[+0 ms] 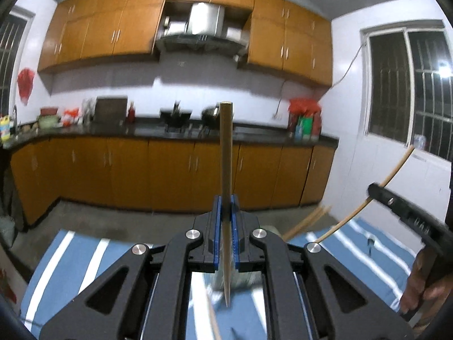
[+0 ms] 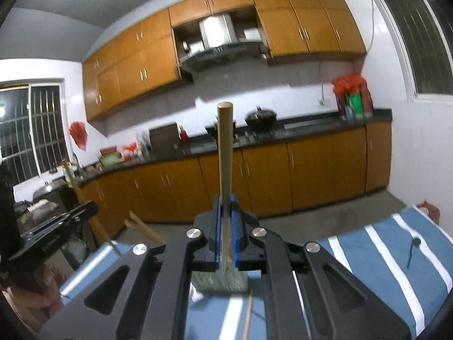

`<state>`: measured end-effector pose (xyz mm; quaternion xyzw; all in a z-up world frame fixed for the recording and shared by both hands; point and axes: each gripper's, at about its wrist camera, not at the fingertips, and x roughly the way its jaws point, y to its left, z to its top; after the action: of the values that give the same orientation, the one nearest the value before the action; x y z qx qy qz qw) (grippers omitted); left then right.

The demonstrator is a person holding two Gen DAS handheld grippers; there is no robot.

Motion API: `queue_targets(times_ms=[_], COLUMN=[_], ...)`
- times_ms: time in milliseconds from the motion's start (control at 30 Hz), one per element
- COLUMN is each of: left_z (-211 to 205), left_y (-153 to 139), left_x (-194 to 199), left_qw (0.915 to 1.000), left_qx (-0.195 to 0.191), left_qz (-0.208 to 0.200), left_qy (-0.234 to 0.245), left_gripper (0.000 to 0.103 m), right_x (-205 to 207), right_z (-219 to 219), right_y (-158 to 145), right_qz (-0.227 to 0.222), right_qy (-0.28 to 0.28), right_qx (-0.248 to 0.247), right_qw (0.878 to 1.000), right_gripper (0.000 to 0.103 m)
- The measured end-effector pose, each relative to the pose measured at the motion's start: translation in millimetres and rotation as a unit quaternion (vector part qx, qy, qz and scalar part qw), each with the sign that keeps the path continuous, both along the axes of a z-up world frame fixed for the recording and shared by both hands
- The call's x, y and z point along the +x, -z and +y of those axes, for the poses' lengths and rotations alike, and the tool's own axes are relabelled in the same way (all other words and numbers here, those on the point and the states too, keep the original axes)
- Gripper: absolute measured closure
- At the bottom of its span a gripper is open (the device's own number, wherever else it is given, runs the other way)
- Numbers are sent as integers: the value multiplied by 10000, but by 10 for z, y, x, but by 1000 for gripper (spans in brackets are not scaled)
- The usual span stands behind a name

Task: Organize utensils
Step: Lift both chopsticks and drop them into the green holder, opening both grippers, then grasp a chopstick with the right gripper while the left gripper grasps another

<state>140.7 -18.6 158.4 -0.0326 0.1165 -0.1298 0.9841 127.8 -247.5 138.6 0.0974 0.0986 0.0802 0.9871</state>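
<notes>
- Left gripper (image 1: 226, 206): blue pads pinched tight on a chopstick (image 1: 226, 153), which stands upright toward 12 o'clock with its thin tip hanging down behind the jaws.
- Striped blue cloth (image 1: 56, 260) below at 6 o'clock; loose chopsticks (image 1: 305, 222) lie at 3 o'clock on it.
- Right gripper (image 2: 225, 206): pads clamped on a second chopstick (image 2: 225, 153), also upright at 12.
- Mesh holder (image 2: 219, 282) on the cloth just under it, at 6.
- Small dark spoon (image 2: 413, 250) on the cloth at 4 o'clock.
- Kitchen counter (image 2: 311, 133) behind, blurred.
</notes>
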Motion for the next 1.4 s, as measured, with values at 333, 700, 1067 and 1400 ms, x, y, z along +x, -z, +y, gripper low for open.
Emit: queue_targets(times_ms=[333, 700, 1067, 1400], left_z=[-315, -299, -1, 418], left_y=[-166, 336, 118, 767], left_x=[430, 804, 469, 7], left_qw=[9969, 9993, 9979, 9944], left_qx=[-170, -308, -599, -151], left_qz=[-733, 43, -138, 701], left_qy=[-226, -204, -214, -774], left_gripper=[96, 95, 68, 60], right_x=[532, 877, 469, 262], right_z=[229, 378, 94, -458], right_y=[-9, 326, 163, 1076], right_qz=[30, 595, 273, 1616], right_qy=[6, 7, 265, 870], right_qx=[-297, -534, -337, -275], right_qw=[9996, 9968, 9987, 9826], right_gripper=[95, 93, 74, 68])
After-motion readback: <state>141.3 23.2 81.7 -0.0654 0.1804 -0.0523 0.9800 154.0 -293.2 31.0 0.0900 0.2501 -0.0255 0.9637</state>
